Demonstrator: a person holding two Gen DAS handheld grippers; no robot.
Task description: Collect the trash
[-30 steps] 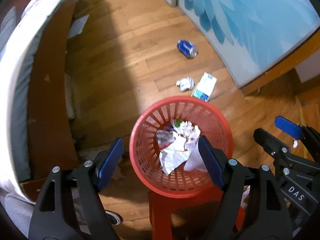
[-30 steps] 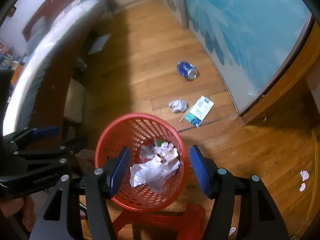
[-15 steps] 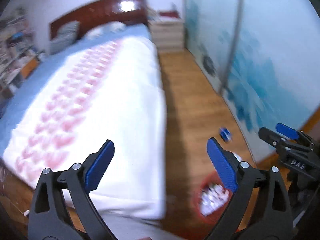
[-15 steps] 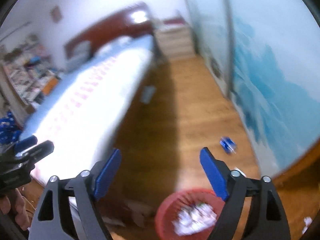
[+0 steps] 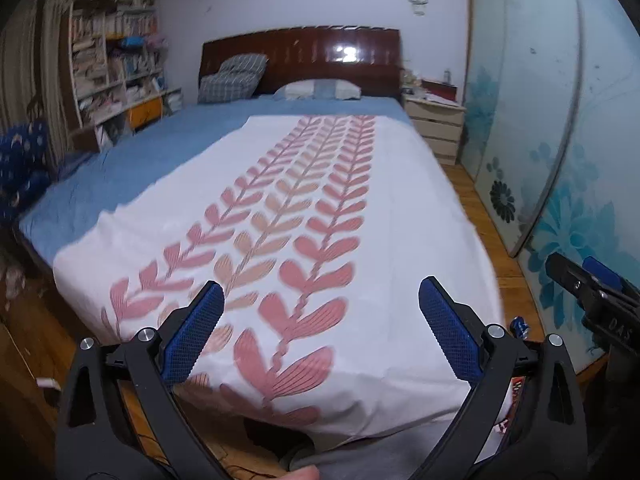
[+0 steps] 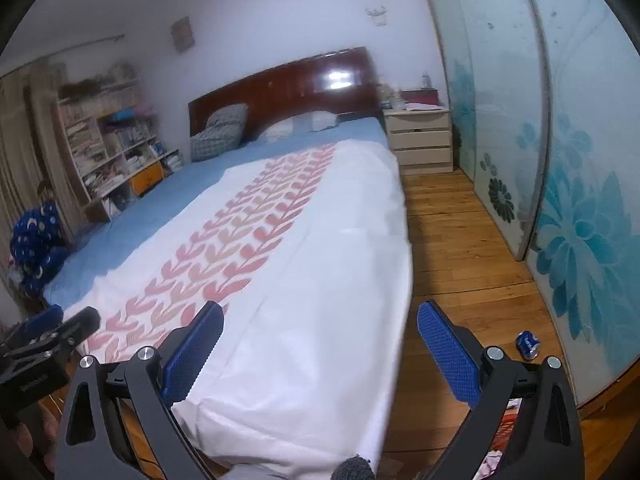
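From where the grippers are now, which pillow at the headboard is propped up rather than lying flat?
The grey checked pillow leans upright against the dark wooden headboard, on its left side; the pale pillow to its right lies flat on the blue sheet.

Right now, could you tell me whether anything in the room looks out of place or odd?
Yes: a blue drink can lies on its side on the wooden floor, between the bed and the flowered sliding doors. It looks like litter not yet collected. The bed itself is neatly made, and nothing appears spilled or damaged.
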